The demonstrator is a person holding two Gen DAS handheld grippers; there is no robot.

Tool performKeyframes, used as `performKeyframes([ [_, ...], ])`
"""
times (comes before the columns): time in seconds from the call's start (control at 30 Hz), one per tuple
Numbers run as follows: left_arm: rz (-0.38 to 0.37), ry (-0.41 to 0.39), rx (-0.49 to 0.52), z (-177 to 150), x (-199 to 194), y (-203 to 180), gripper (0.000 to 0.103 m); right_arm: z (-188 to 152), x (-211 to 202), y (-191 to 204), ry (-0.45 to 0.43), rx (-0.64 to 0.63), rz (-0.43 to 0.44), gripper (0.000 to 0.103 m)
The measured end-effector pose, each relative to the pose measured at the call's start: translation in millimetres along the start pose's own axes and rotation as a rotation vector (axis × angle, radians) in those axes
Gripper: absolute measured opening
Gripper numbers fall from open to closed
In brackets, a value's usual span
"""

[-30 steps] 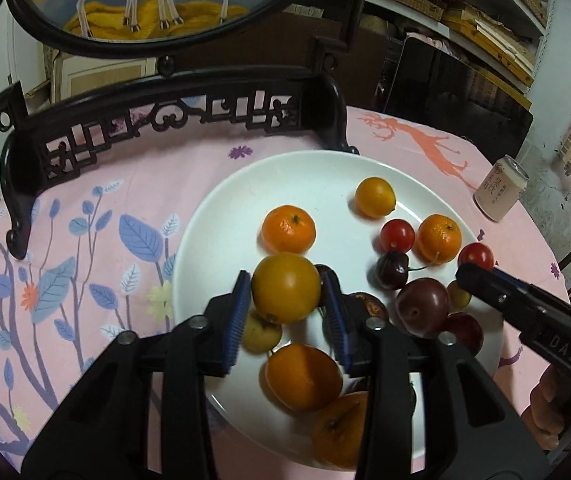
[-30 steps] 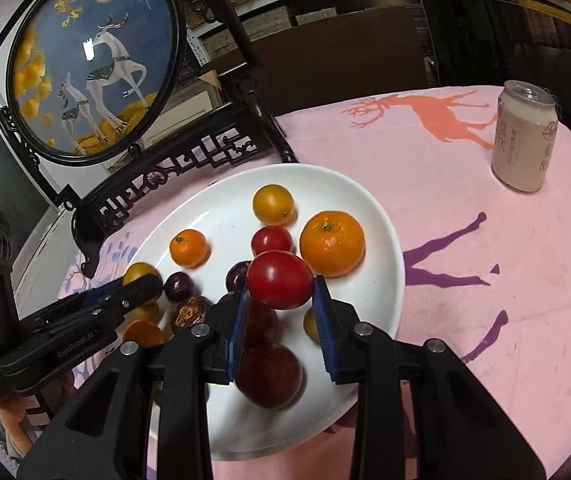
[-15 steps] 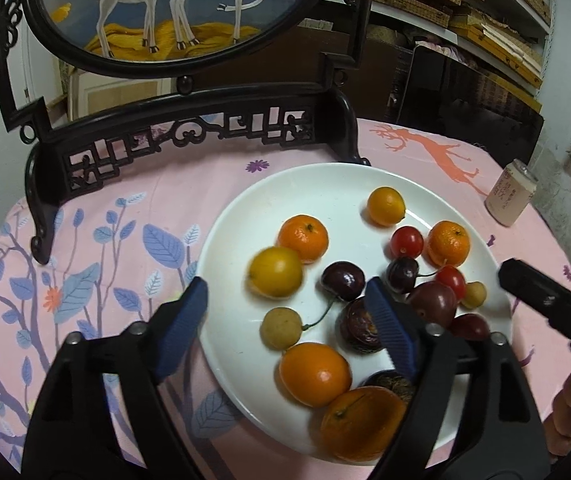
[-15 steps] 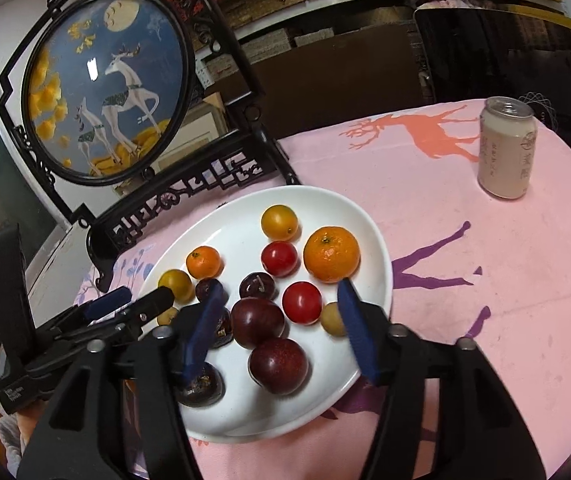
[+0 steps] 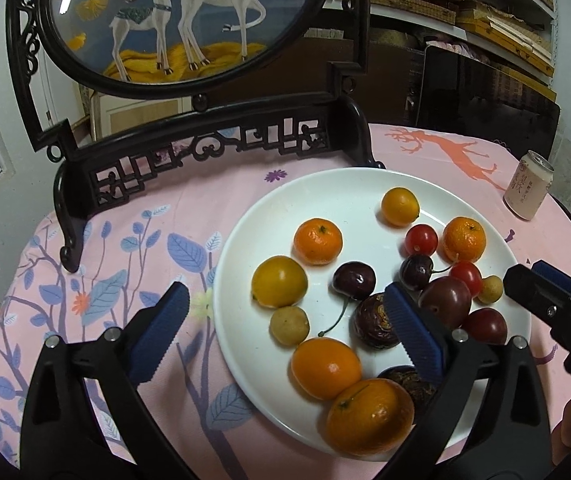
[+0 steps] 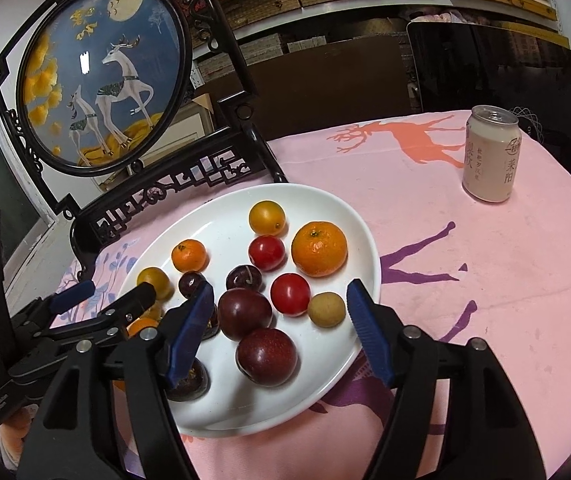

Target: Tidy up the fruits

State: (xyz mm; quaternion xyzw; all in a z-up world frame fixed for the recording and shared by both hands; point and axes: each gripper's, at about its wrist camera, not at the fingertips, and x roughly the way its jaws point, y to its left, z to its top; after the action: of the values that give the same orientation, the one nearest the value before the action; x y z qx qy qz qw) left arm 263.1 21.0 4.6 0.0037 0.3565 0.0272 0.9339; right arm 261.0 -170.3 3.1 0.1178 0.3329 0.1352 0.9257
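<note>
Fruits lie together on the white plate (image 5: 245, 344), which stands on the pink cloth (image 6: 485, 264). Your left gripper (image 5: 285, 332) is opening wide over the near rim and holds nothing. Your right gripper (image 6: 281, 328) is also opening; two dark plums (image 6: 245, 314) lie below, not pressed by it.

can (image 6: 491, 155): Chinese characters run down its side; from my right camera I read 莱阳 in the large column (a smaller column to the left is too blurred for me)
can emblem: a round mark above 莱阳, its writing too small to read
can (image 5: 528, 190), left camera: the same columns of characters, too small to make out
left gripper (image 6: 103, 302): small pale lettering on its body, low at the left edge of my right camera, not legible
</note>
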Motion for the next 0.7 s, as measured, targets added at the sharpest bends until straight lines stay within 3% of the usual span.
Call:
performKeyframes([
  [0.53, 0.026, -0.072, 0.023, -6.2, -51.4, -13.2, 0.1, -13.7, -52.7, 19.3, -0.063, -0.03, -0.008, 0.069],
  [0.7, 0.044, -0.1, 0.054, -23.1, -74.0, -19.1, 0.101, -27.3, -69.9, 23.9, -0.082, -0.043, -0.009, 0.074],
])
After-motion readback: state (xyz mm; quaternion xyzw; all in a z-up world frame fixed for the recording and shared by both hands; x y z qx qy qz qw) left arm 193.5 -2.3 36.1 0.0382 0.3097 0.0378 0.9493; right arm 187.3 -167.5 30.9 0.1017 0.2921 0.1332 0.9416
